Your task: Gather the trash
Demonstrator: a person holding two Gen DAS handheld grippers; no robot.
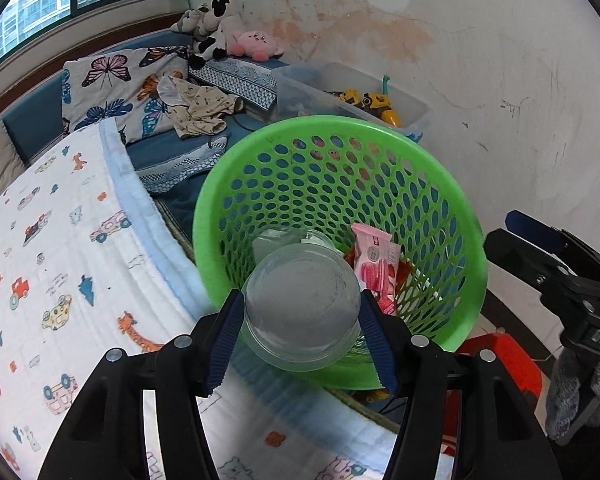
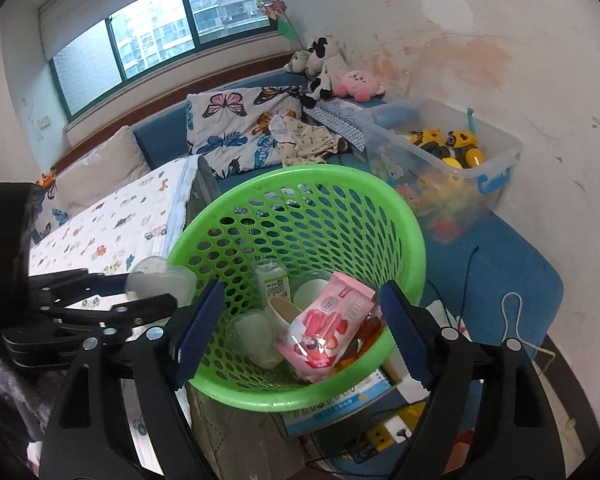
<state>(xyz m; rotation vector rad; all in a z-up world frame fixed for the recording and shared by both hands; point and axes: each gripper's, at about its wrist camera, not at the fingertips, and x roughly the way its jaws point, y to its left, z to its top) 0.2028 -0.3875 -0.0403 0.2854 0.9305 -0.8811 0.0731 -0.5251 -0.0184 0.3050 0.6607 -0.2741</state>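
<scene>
Right now my left gripper (image 1: 302, 316) clamps a clear plastic cup (image 1: 302, 312), bottom toward me, poised at the near rim of the green basket (image 1: 456, 216), seemingly just above it. My right gripper (image 2: 302, 316) hovers spread wide, holding nothing, over the pink wrapper (image 2: 324, 328) inside.

The basket (image 2: 300, 216) mouth is open from above, but its floor is crowded: a pink wrapper (image 2: 324, 332), a paper cup (image 2: 284, 314), a small bottle (image 2: 274, 280) and clear cups (image 2: 252, 336) leave little bare bottom. The left tool (image 1: 302, 320), filled by a clear cup (image 1: 302, 308), hangs over the near rim. The bed (image 1: 52, 260) hems the basket on the left, a toy bin (image 2: 452, 160) stands behind it on the right, and the right tool (image 2: 304, 332) spreads wide over the rim.
</scene>
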